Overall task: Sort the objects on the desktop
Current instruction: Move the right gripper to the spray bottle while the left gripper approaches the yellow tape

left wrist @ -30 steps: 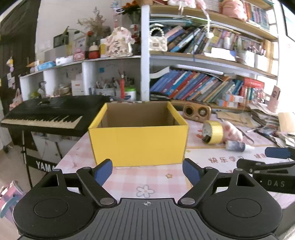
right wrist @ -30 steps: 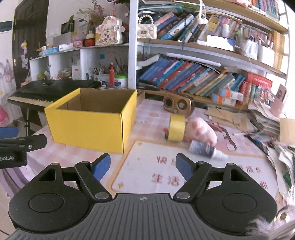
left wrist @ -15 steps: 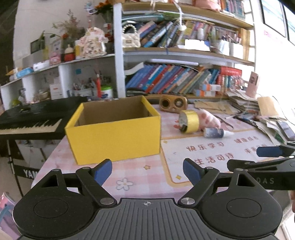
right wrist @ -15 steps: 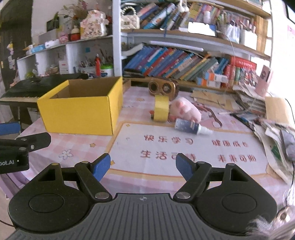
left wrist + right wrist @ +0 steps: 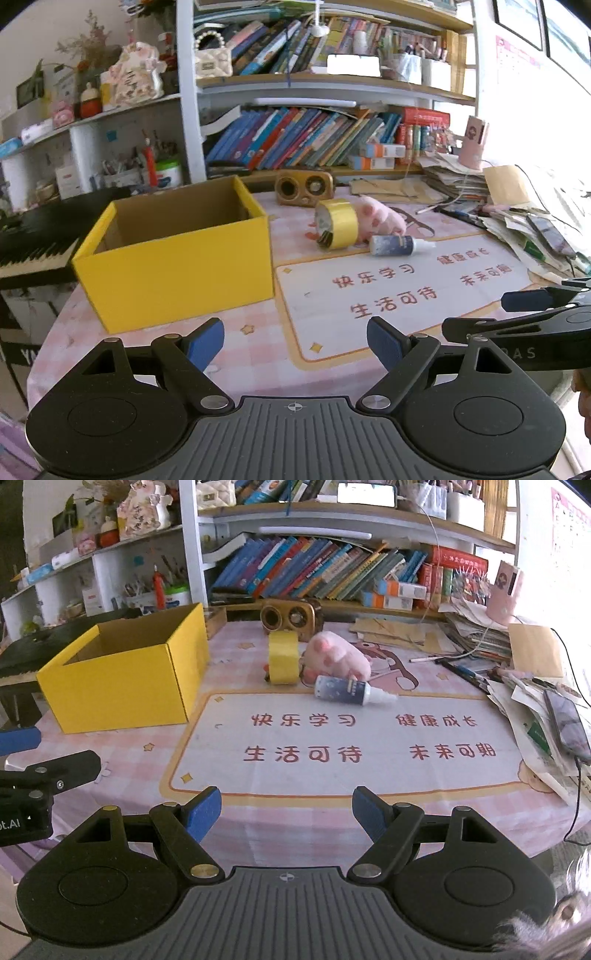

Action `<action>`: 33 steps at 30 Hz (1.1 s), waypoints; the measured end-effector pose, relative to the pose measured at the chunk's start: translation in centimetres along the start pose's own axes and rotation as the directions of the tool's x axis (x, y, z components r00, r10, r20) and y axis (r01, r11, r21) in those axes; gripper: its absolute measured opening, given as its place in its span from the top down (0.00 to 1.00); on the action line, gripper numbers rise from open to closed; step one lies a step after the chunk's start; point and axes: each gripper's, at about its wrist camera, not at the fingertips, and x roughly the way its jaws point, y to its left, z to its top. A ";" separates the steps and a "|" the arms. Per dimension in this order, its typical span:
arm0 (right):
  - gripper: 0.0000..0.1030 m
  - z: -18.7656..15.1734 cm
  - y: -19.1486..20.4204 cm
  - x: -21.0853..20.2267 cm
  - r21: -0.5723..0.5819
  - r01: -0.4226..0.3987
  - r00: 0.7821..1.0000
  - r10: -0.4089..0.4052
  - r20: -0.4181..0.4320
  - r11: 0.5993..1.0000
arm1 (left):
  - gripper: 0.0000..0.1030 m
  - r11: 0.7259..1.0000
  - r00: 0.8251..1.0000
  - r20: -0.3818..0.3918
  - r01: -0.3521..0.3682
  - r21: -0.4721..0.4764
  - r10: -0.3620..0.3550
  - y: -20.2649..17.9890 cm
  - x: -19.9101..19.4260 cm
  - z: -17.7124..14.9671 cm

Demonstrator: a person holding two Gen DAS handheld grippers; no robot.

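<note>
An open yellow cardboard box stands on the left of the table; what I see of its inside is bare. To its right a roll of yellow tape stands on edge, leaning beside a pink plush paw. A small blue-and-white bottle lies on its side in front of them. My left gripper hovers open near the table's front edge, nothing between its fingers. My right gripper is also open and holds nothing, over the front of the white desk mat.
A wooden speaker sits behind the tape. Paper stacks, pens and a phone crowd the right side. A black keyboard stands left of the table, bookshelves behind. Each gripper shows at the edge of the other's view.
Both views have swung right and rolled: the box slid left in the frames, and the tape, paw and bottle came toward the centre. Both grippers stayed open.
</note>
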 end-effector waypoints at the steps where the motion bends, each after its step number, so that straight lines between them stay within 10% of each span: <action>1: 0.25 0.1 -0.2 0.1 0.001 0.002 1.000 -0.002 -0.001 1.000 | 0.15 1.000 1.000 0.000 0.003 0.003 -0.003 -0.2 0.2 0.1; 33: 0.25 3.5 -7.0 6.0 -0.028 0.016 0.995 -0.018 -0.101 0.999 | 0.15 0.998 0.995 -0.071 0.066 0.002 -0.066 -5.5 8.5 3.8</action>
